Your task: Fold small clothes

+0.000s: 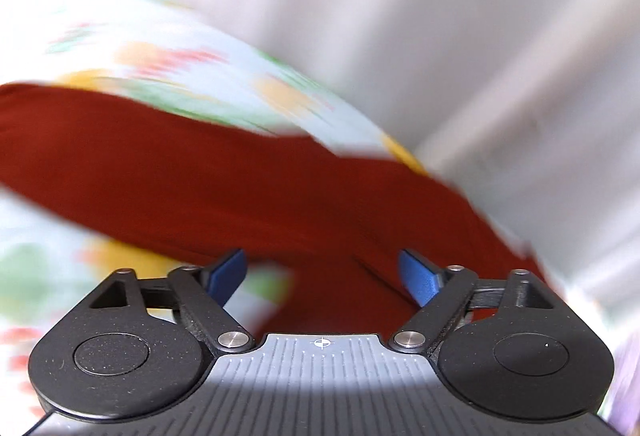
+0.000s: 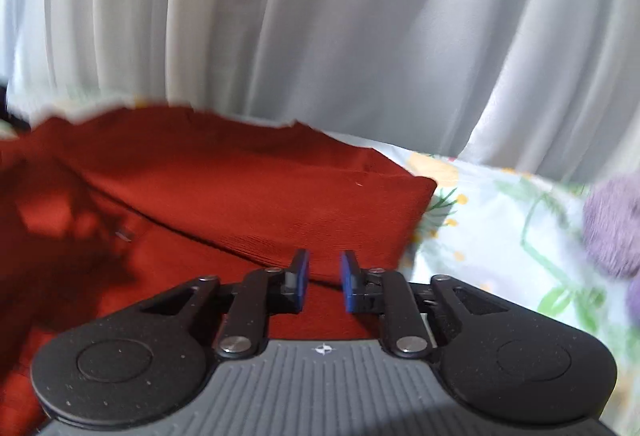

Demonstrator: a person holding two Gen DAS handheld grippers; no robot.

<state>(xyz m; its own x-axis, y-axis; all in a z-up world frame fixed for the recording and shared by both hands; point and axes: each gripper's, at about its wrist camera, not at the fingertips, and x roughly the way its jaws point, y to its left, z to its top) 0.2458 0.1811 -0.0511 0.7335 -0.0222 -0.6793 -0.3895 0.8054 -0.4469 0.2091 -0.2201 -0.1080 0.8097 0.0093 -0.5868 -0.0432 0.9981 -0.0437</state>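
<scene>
I note the left gripper (image 1: 322, 278) spread wide, nothing between its blue pads; that view is blurred. The right gripper (image 2: 324, 282) stands narrowly parted, gripping nothing. The red garment (image 2: 240, 195) lies on the floral sheet (image 2: 500, 220), from my nine o'clock to centre. A purple item (image 2: 612, 228) sits at three o'clock.
</scene>
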